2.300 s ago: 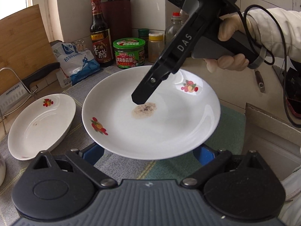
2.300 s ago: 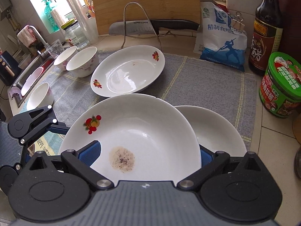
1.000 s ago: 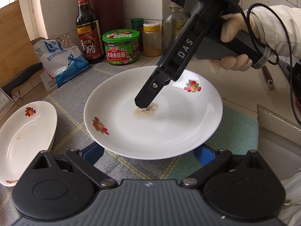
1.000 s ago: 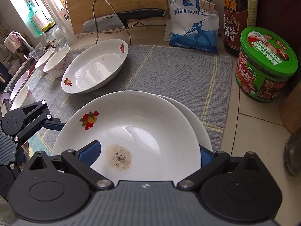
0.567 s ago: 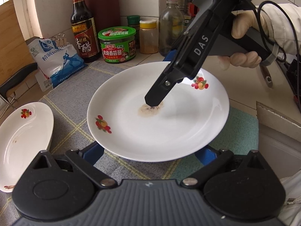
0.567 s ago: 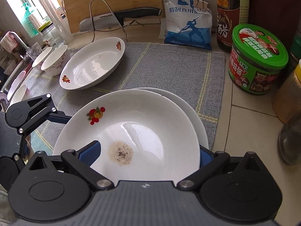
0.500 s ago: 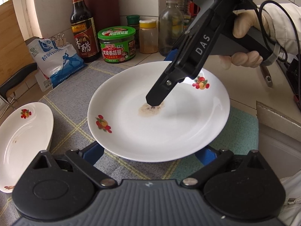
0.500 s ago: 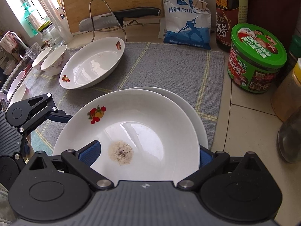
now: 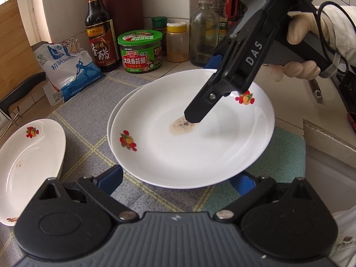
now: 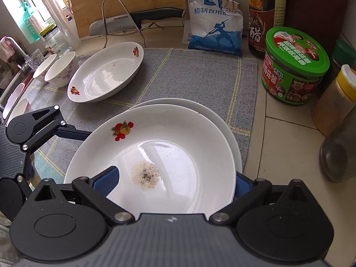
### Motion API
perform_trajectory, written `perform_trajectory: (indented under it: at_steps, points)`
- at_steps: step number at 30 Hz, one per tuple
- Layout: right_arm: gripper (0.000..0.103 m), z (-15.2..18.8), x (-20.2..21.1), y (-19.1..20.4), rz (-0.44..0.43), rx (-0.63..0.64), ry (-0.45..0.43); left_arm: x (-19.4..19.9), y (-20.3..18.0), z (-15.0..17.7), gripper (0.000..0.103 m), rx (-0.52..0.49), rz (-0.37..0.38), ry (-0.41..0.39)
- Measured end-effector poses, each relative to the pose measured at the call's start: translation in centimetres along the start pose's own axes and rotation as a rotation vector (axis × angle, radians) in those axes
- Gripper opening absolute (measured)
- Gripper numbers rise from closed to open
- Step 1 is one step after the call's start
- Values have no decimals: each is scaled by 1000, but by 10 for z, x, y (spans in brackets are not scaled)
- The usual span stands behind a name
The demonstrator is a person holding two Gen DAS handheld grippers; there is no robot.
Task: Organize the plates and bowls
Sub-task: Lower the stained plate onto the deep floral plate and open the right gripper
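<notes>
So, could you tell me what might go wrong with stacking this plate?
1. The right gripper pinches the top plate at one rim only, so it could slip or tip.
2. It sits off-centre over the lower plate, so the stack may rock.
3. The crumbly residue could spill if it tilts.

Bright window daylight, glare on plate (image 10: 169, 153), fisheye-warped edges.

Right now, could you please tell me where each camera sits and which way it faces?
Left wrist: on left gripper, facing the wall bottles across the top plate; its blue fingers, right gripper and gloved hand show.
Right wrist: on right gripper, facing the cutting board; its fingers and left gripper show.
Shared: top plate, oval dish, green-lidded jar.
</notes>
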State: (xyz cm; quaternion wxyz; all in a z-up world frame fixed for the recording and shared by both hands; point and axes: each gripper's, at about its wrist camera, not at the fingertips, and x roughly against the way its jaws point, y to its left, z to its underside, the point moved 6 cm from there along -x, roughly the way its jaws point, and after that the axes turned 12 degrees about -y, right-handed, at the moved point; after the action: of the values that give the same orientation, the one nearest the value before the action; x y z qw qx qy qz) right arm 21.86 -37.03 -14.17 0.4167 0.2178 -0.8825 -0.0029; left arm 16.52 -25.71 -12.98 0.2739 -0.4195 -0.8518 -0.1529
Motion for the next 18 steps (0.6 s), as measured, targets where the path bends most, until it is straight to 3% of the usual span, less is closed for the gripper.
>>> perform_trajectory:
  at_steps: [11, 18]
  points:
    - [103, 5, 11, 0, 28, -7, -5, 0, -4, -3, 101, -16, 8, -12]
    - [103, 11, 16, 1, 53, -6, -9, 0, -2, -1, 101, 25, 4, -9]
